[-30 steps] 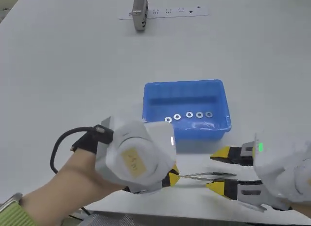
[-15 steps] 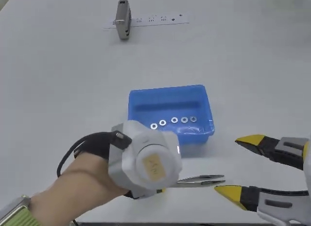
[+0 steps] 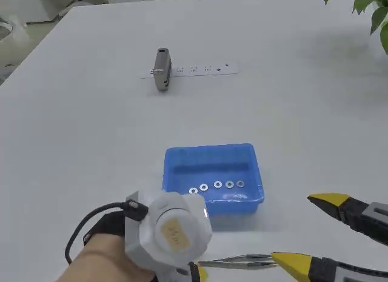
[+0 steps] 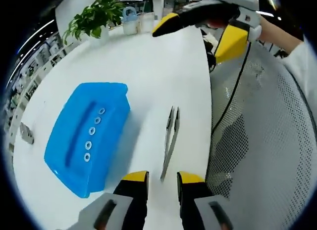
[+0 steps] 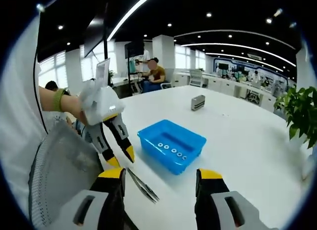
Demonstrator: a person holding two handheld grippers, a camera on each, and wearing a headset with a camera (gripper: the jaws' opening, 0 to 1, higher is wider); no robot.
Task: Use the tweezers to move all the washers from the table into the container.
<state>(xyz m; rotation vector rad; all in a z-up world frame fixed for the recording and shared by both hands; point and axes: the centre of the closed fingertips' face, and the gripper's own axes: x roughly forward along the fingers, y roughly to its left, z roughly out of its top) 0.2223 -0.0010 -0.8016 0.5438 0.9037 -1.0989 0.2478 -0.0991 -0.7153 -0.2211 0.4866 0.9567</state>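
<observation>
A pair of slim metal tweezers [image 3: 239, 259] lies flat near the front edge of the white bench [image 3: 91, 142]. One end sits between the narrowly parted, empty jaws of the left gripper [image 4: 162, 177]. The other end lies just beside the lower jaw of the right gripper [image 3: 291, 227], which is spread wide. Behind them, five small metal washers [image 3: 217, 185] sit in a row inside the blue plastic container [image 3: 209, 150].

You work under bright, even ceiling light strips [image 5: 133, 11]; the white table [image 3: 91, 142] glares softly, shadows are faint, and both gripper views bend at their edges.
</observation>
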